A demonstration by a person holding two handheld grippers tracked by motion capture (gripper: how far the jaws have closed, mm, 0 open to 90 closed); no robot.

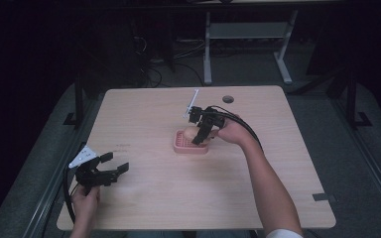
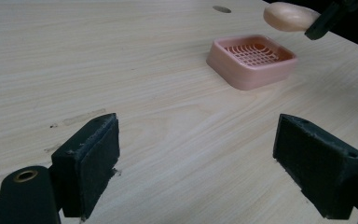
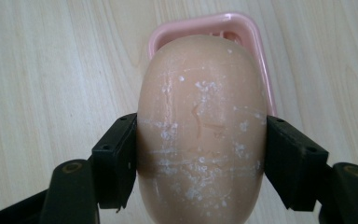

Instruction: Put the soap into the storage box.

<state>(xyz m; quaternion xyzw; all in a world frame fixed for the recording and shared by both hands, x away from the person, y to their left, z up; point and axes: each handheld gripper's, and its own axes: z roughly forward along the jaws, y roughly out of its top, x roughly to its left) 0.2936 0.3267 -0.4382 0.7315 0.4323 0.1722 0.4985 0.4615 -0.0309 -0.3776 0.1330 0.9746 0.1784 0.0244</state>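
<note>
Above the pink dish (image 3: 254,32) | soap bar (image 3: 200,135) pinched between right gripper (image 3: 200,154) jaws | left gripper (image 2: 196,168) spread wide, well apart.

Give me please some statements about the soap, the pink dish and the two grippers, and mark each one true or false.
1. The right gripper is shut on the soap bar. True.
2. The soap bar lies flat inside the pink soap dish. False: it is held above the dish.
3. The left gripper holds the dish. False: it is open, near the table edge, apart from the dish.
4. The dish has a slotted bottom. True.
5. The soap bar is blue. False: it is pale peach.
</note>
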